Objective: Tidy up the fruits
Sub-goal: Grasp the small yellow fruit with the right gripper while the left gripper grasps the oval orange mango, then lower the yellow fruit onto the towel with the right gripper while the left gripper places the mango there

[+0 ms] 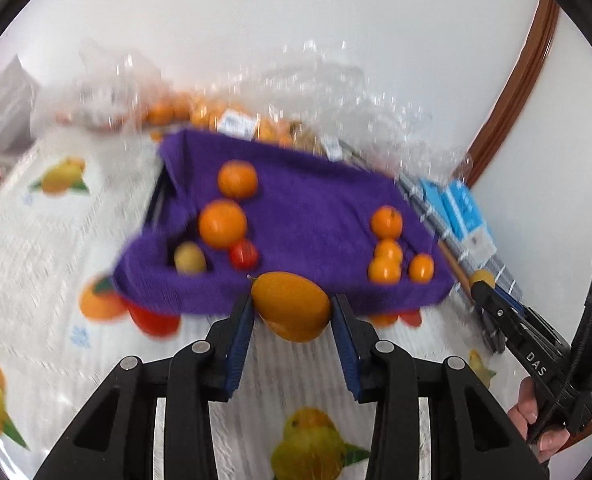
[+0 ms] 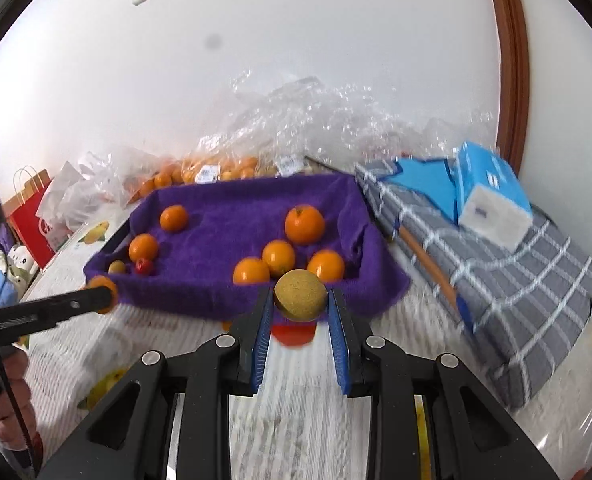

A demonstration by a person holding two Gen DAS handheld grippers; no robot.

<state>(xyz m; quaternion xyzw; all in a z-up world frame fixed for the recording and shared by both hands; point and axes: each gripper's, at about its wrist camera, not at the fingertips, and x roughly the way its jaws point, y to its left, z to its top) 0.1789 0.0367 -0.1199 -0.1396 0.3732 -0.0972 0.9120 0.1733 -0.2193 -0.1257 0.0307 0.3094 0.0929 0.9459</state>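
Hovering just before the purple towel tray [image 1: 296,208], left gripper [image 1: 292,312] clamps a mango [image 1: 290,306]; right gripper [image 2: 300,300] clamps a brownish round fruit [image 2: 300,295].

Purple towel [image 2: 232,216]; orange mango [image 1: 292,306]; grey checked cloth [image 2: 507,280]; blue box [image 2: 491,196].

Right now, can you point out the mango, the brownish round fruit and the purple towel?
mango [image 1: 292,306]: left wrist view, middle of its orange skin.
brownish round fruit [image 2: 300,295]: right wrist view, centre of its speckled face.
purple towel [image 2: 224,236]: right wrist view, bare patch among the oranges.
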